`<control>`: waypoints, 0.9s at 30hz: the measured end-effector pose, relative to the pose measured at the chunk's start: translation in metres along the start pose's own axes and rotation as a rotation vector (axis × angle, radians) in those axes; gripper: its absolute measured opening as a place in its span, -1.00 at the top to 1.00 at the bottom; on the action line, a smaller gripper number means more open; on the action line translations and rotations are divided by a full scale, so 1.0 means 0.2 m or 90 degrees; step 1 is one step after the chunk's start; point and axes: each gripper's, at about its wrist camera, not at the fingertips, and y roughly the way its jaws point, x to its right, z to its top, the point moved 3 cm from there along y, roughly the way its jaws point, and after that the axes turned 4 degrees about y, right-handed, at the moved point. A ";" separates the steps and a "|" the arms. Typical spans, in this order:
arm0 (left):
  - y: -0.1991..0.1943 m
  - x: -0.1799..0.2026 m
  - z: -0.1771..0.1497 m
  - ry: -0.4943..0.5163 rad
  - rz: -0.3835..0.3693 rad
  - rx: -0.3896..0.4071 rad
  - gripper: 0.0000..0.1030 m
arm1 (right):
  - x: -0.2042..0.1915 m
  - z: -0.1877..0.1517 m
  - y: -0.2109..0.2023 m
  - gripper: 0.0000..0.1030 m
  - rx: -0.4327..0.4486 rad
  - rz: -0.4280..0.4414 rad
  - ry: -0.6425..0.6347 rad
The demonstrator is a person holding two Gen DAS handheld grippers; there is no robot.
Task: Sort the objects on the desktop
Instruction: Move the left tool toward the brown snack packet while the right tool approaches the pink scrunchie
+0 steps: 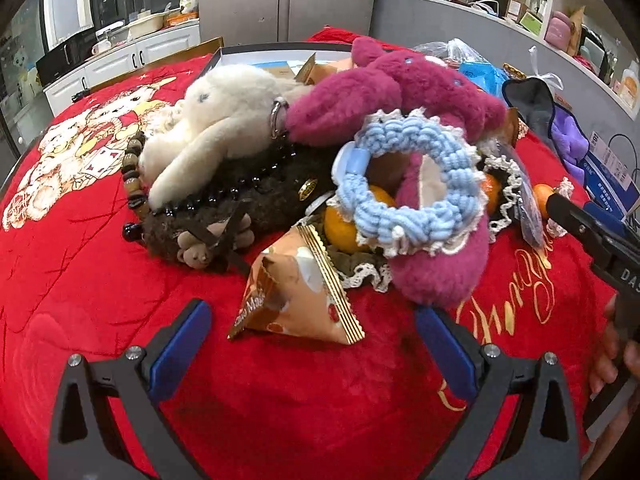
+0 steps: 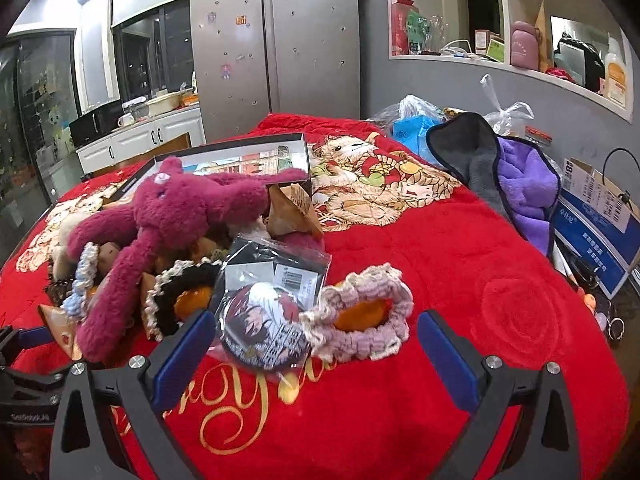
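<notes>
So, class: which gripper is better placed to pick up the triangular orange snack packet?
Left. The snack packet lies directly ahead of the open left gripper. The right gripper faces the pink scrunchie instead.

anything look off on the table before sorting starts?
Nothing damaged or spilled. Everything is heaped: the pink plush toy sprawls over the oranges, and a blue scrunchie is looped around its leg. Both hand-held grippers are open, holding nothing.

Steel fridge [image 2: 276,40], grey wall [image 2: 460,84], white shelves [image 2: 504,12], dark windows [image 2: 152,52].
</notes>
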 end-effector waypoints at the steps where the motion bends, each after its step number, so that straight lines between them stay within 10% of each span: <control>1: 0.00 0.00 0.00 0.002 0.002 0.002 -0.99 | -0.01 0.00 0.02 -1.00 -0.003 -0.001 -0.002; 4: 0.00 0.00 -0.01 0.005 0.006 0.001 -0.98 | -0.02 -0.01 0.06 -0.98 -0.022 0.005 -0.007; 8: 0.00 0.01 -0.01 0.014 0.025 -0.003 -0.86 | -0.01 -0.01 0.08 -0.23 -0.040 0.015 -0.004; 12: -0.04 -0.01 -0.01 0.009 0.039 0.013 -0.01 | 0.01 -0.02 0.09 0.70 -0.046 0.005 0.010; 27: -0.28 0.07 -0.06 0.039 0.018 0.068 0.19 | 0.00 -0.02 -0.13 0.77 -0.006 0.042 0.013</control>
